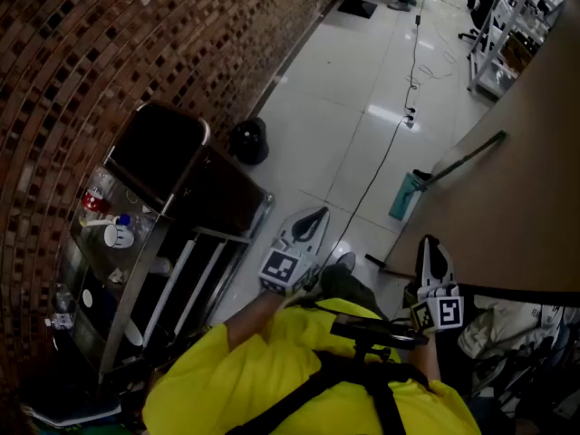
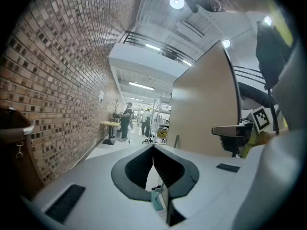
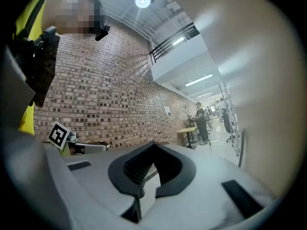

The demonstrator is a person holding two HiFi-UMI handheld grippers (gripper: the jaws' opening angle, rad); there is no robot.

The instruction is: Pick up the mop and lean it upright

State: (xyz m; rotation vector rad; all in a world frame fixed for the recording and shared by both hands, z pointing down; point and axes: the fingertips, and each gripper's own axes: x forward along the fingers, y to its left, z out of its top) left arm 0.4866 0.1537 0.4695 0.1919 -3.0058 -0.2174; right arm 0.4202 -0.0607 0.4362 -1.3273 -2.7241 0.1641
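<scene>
Yellow sleeve [image 1: 213, 356] overlooks white floor [image 1: 349, 89], brick wall [image 1: 100, 43], mop [image 1: 458, 163] against partition [image 1: 530, 179].

floor [image 1: 362, 89]: glossy white tile, mirrors the lights | wall [image 1: 109, 34]: rough matt brown brick | partition [image 1: 535, 188]: smooth matt tan board | cart [image 1: 186, 265]: shiny metal rails | mop [image 1: 407, 195]: teal head, plastic-looking | left tool [image 2: 153, 150], right tool [image 3: 153, 145]: matt grey plastic, black ribbed pads | sleeve [image 1: 227, 370]: yellow cloth

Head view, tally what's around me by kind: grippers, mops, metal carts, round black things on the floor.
Grippers: 2, the left gripper and the right gripper
Mop: 1
Metal cart: 1
Round black thing on the floor: 1
Total: 5
</scene>
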